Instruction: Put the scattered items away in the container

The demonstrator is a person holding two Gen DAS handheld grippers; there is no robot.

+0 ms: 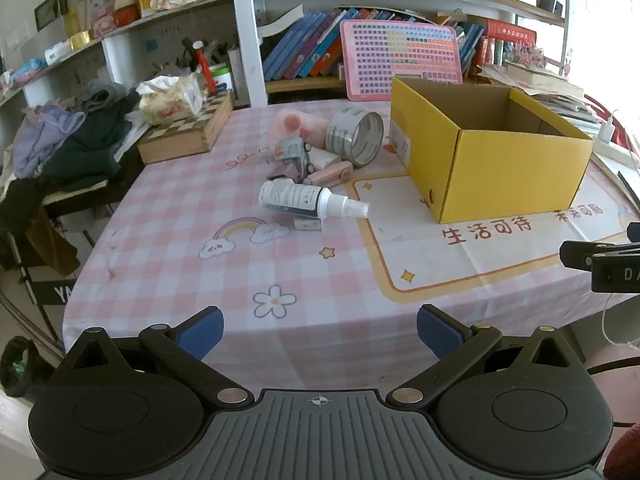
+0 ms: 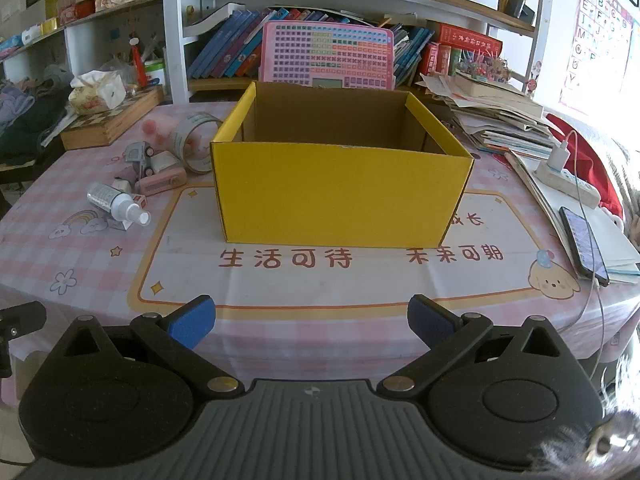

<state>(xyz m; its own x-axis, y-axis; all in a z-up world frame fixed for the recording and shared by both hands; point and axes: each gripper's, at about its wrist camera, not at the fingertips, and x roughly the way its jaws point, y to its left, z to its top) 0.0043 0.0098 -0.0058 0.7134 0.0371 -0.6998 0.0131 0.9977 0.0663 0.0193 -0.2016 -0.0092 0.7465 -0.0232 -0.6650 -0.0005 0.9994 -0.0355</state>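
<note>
A yellow cardboard box (image 2: 340,196) stands open and looks empty on the checked tablecloth; it also shows at the right of the left wrist view as the box (image 1: 512,176). Left of it lies a cluster: a white spray bottle (image 1: 304,199) on its side, a roll of tape (image 1: 356,136), a pink stapler-like case (image 1: 330,173), a grey toy car (image 1: 292,152) and a pink plush (image 1: 292,124). The same spray bottle (image 2: 116,202) and tape roll (image 2: 192,140) appear in the right wrist view. My left gripper (image 1: 320,330) is open at the table's near edge. My right gripper (image 2: 311,320) is open, facing the box.
A wooden chessboard box (image 1: 184,132) with a tissue pack (image 1: 172,98) sits at the back left beside piled clothes (image 1: 68,140). Bookshelves (image 2: 320,52) and a pink keyboard toy (image 2: 326,56) stand behind. Paper stacks (image 2: 496,116), a power strip (image 2: 568,182) and a phone (image 2: 584,240) lie right.
</note>
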